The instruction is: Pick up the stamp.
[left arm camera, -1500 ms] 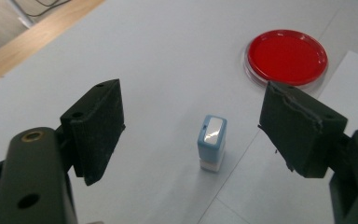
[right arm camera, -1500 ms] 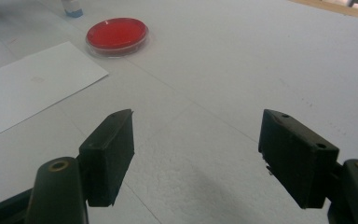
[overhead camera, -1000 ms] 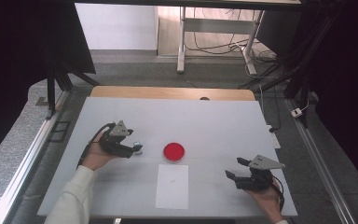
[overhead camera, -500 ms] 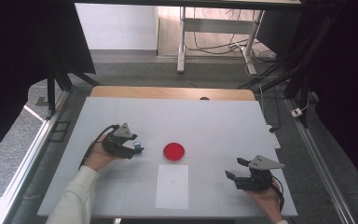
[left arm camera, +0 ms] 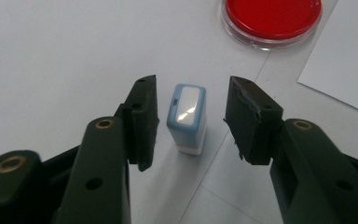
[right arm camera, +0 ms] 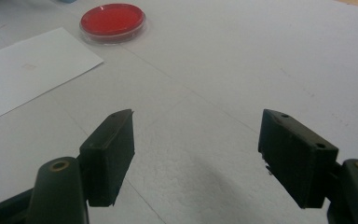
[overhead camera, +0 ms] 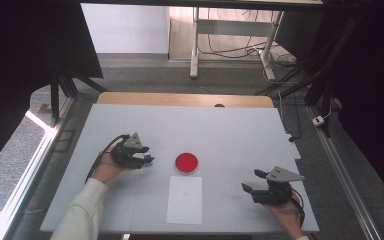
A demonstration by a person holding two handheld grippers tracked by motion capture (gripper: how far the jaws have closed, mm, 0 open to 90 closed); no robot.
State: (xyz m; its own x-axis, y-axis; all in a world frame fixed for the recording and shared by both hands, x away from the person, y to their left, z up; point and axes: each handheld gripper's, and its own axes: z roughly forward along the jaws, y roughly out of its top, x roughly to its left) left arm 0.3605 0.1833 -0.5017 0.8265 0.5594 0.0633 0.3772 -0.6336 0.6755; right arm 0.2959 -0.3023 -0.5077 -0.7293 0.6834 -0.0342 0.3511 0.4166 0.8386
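Stamp [left arm camera: 187, 119] between left gripper [left arm camera: 191, 119] jaws

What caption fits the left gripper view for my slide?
Open left tool straddles an upright blue stamp without touching it, red ink pad beyond.

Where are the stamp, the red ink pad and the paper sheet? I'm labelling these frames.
stamp [left arm camera: 187, 116]: left gripper view, its blue top.
red ink pad [overhead camera: 186, 162]: high view, centre of the red disc.
paper sheet [overhead camera: 185, 200]: high view, its middle.
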